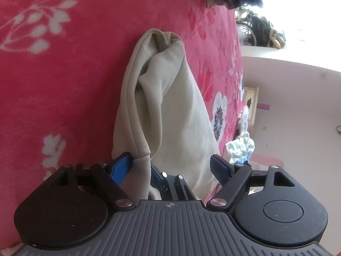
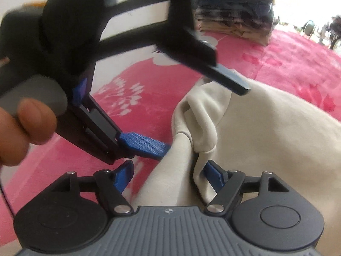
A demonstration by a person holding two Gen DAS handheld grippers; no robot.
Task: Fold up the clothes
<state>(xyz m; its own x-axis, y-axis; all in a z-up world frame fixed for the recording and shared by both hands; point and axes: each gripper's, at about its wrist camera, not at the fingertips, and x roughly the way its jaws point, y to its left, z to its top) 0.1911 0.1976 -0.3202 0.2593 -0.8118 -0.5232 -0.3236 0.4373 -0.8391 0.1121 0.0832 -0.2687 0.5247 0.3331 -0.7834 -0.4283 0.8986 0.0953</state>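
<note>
Pink fleece blanket (image 1: 64, 98) with white leaf and flower prints covers the bed and fills most of both views. On it lies a beige sweatshirt (image 1: 170, 111), bunched into a long, rumpled mound, its ribbed cuff and a seamed edge nearest the cameras.

Seen from its own camera, the left gripper (image 1: 170, 166) has its jaws wide apart, with the cuff end of the sweatshirt lying between them. The cloth touches the inner face of the blue pad on the left side of the picture and stands clear of the opposite one. The right wrist view shows the same tool from outside (image 2: 204, 117): one blue finger (image 2: 145, 145) slides under the fold of the sweatshirt (image 2: 255, 132) and the other hangs above it, with the person's fingers (image 2: 27, 125) wrapped round its handle.

The right gripper (image 2: 168, 177) also has its jaws apart, straddling the near edge of the sweatshirt; a fold drapes against its finger on the right side of the picture. This view is blurred.

Beyond the sweatshirt, at the far edge of the blanket, sits a stack of folded clothes (image 2: 234, 15) in dark and tan layers. Beside the bed a crumpled white and blue cloth (image 1: 240, 149) lies near a pale wall.
</note>
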